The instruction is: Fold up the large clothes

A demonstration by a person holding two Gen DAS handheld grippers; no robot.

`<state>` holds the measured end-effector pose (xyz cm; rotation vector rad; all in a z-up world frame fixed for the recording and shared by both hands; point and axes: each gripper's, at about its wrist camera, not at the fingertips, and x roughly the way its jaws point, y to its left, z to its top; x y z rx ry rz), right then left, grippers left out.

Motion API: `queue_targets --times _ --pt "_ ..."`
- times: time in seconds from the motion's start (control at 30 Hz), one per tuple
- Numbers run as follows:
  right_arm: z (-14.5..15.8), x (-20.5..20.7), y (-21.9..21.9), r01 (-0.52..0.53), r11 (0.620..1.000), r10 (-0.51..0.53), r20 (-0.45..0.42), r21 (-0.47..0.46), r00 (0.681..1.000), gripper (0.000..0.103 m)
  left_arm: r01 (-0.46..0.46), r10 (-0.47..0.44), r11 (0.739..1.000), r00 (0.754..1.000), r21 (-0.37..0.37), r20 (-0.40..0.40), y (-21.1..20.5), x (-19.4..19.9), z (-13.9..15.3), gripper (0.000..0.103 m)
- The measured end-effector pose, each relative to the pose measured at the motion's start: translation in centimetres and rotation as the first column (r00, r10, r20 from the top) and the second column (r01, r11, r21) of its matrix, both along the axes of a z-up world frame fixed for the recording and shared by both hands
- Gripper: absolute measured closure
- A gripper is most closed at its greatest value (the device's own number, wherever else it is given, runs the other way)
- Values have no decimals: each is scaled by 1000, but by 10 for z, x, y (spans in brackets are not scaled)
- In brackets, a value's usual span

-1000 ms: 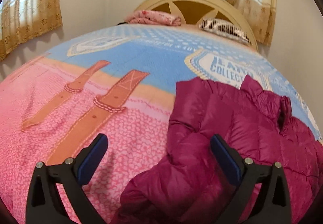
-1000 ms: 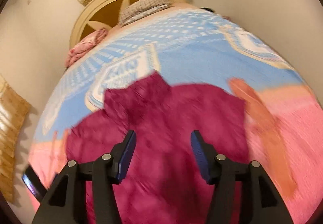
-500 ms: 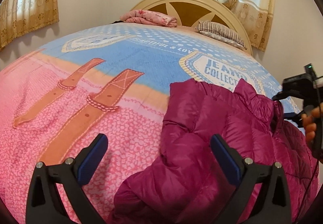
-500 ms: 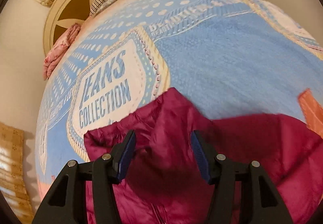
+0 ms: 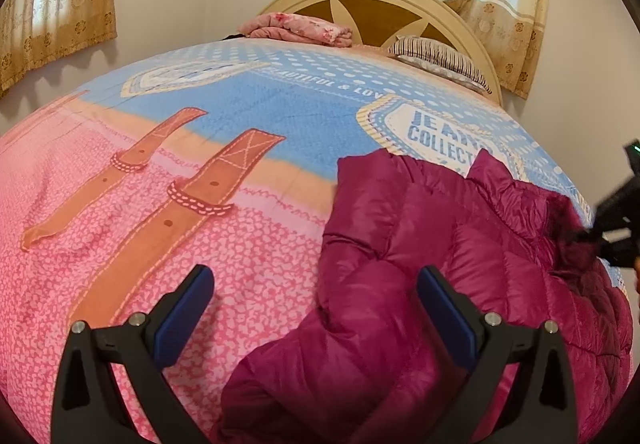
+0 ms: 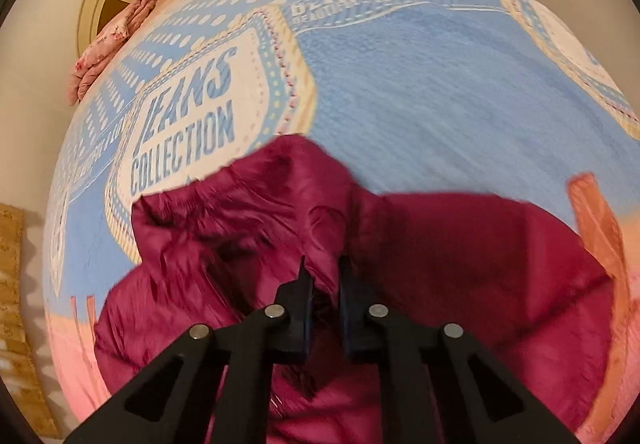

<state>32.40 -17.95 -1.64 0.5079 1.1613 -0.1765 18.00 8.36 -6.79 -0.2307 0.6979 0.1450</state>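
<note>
A magenta quilted puffer jacket [image 5: 440,264] lies crumpled on the bed, right of centre in the left wrist view. My left gripper [image 5: 314,280] hovers open over the jacket's near-left edge, with nothing between its blue pads. My right gripper [image 6: 323,272] points steeply down at the jacket [image 6: 460,264] near its collar. Its jaws are closing and pinch a raised fold of the magenta fabric between them. The right gripper's black frame [image 5: 616,228] also shows at the right edge of the left wrist view, at the jacket's dark collar.
The bedspread [image 5: 160,203] is pink with printed brown straps near me and blue with a "Jeans Collection" badge farther off. A folded pink blanket [image 5: 300,27] and a striped pillow [image 5: 440,55] lie by the cream headboard [image 5: 380,7]. Walls and curtains surround the bed.
My right gripper swung in and down onto the jacket's collar area and its jaws went from wide apart to pinched on a fold. The left gripper barely moved and stayed open.
</note>
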Motion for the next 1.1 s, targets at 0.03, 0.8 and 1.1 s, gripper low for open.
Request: queue_targets --times 0.03,0.8,1.1 --pt "3 -9 -5 8 1000 -8 6 -1 1000 95 0 0 1000 1000 -1 -1 0 0 0 0" --pt "-43 -112 -24 120 993 -114 363 5 925 98 150 -152 988 988 32 35 -18 -8 20 0" --pt "-44 -117 -28 121 992 -122 390 28 913 98 432 -431 900 902 51 -32 -126 54 85 0"
